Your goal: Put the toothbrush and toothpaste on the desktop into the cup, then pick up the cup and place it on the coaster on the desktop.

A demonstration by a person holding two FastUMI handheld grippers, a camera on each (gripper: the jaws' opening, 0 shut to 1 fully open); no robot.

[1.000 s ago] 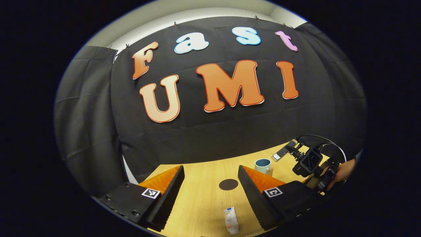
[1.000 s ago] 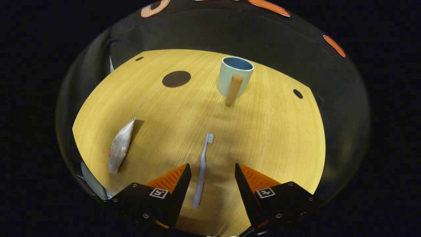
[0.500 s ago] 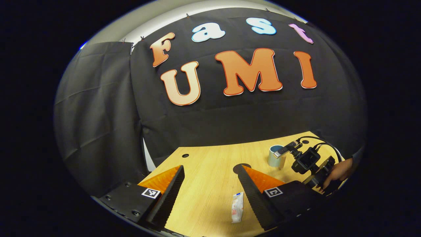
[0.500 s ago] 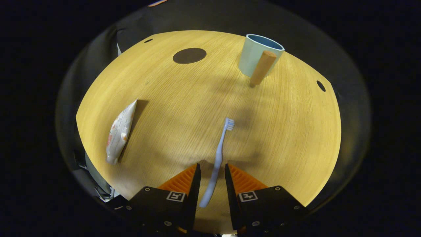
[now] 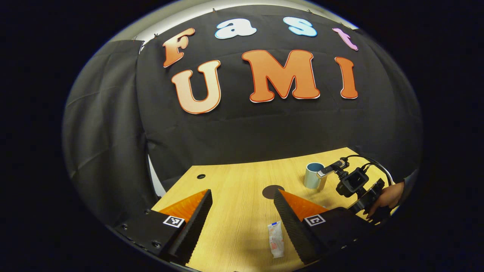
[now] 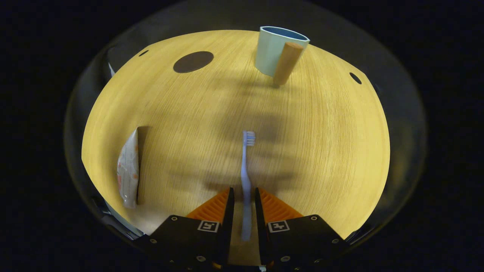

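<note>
R gripper (image 6: pixel 244 196) clamps 1 toothbrush (image 6: pixel 246 177); L gripper (image 5: pixel 242 198) spread wide; 1 toothpaste (image 6: pixel 127 170), 1 cup (image 6: pixel 273 51), 1 coaster (image 6: pixel 193 62).

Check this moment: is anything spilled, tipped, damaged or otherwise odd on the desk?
Nothing stands out. The cup stands upright and empty-looking, the coaster lies flat and bare, and the toothpaste lies flat near the desk edge. The toothbrush sits straight between the right gripper fingers, bristles toward the cup. No spill shows.

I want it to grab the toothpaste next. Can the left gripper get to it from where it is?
Probably yes. The left gripper is open and the toothpaste lies flat on the table just by its right finger, with nothing in between.
</note>
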